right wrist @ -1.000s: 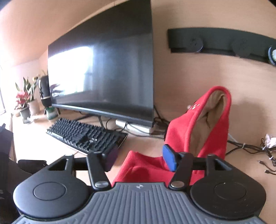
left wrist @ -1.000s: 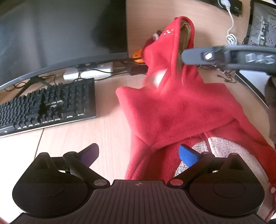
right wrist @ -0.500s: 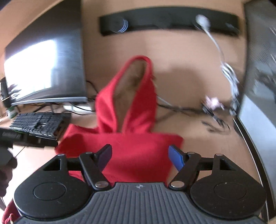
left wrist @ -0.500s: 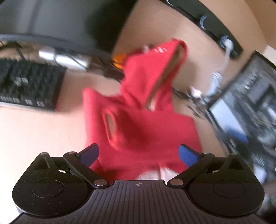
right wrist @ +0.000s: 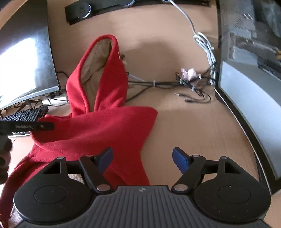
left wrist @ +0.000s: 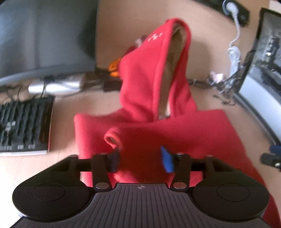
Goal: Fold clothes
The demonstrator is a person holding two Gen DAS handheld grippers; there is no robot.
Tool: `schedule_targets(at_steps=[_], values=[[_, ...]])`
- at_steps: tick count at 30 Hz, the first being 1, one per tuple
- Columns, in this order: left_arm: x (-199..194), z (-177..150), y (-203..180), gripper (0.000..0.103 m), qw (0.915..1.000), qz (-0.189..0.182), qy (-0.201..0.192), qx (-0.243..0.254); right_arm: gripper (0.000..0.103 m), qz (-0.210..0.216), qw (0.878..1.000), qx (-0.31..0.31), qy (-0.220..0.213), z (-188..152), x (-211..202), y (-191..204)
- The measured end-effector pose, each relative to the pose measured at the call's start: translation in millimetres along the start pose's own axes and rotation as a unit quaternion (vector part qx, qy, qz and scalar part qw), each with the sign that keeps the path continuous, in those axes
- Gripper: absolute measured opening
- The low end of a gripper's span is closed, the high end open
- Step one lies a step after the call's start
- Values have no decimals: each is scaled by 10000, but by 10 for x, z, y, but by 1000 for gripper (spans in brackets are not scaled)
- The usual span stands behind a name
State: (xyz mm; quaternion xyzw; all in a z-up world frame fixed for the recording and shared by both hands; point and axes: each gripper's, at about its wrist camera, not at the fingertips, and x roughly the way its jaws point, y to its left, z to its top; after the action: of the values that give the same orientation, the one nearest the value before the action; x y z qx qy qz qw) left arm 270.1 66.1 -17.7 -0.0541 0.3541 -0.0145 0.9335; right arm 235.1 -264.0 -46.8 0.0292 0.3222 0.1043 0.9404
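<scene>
A red fleece hooded garment (left wrist: pixel 175 129) with a beige lining lies on the wooden desk, its hood (left wrist: pixel 158 70) standing up against the wall. My left gripper (left wrist: pixel 140 157) is open, its jaws partly narrowed over the garment's left shoulder, next to a small sleeve opening (left wrist: pixel 111 138). In the right wrist view the garment (right wrist: pixel 98 129) spreads left of centre. My right gripper (right wrist: pixel 142 159) is open wide over the garment's right edge, the right finger above bare desk. The left gripper's body (right wrist: pixel 26 126) shows at the far left there.
A black keyboard (left wrist: pixel 22 126) and a large monitor (left wrist: pixel 43 35) stand to the left. A second screen (right wrist: pixel 249 84) lines the right side. Loose cables (right wrist: pixel 175 84) and a white cord (right wrist: pixel 205 45) lie along the back wall. A wall power strip (right wrist: pixel 98 8) sits above.
Both grippers have dropped closer to the garment. The left jaws have narrowed over the left shoulder. The right gripper has shifted right, to the garment's right edge, and opened wider.
</scene>
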Motion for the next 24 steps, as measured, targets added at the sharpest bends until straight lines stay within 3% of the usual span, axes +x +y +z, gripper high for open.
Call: schedule_targets(at_steps=[1,4,6,11,14,19,22,24], values=[[-26,37,20,22,9999,110,-83,61,76,52,9999,-97,-63,55,15,40],[-79,84,101,21,9977,529,-266,337,85,205,9989,-374,-181,215,131,181],[-44,40,157,21,9964,708,-174,422,86,366,9981,-489,-120,292,291,270],[67,-141,218,32,9950,874,104,469,87,901,9946,-360,377,360,770,418],[24,-110,271,37,9960,841,88,273,100,1085,9917,-308,619,298,991,463],[-25,-24,244,64,9998,141,76,-141,103,1206,9894,-386,707,202,1122,501],[-53,29,219,82,9987,-322,70,-392,103,1278,9872,-447,843,223,1145,488],[-72,64,203,88,9964,-630,66,-558,103,1353,9841,-604,975,251,1142,486]])
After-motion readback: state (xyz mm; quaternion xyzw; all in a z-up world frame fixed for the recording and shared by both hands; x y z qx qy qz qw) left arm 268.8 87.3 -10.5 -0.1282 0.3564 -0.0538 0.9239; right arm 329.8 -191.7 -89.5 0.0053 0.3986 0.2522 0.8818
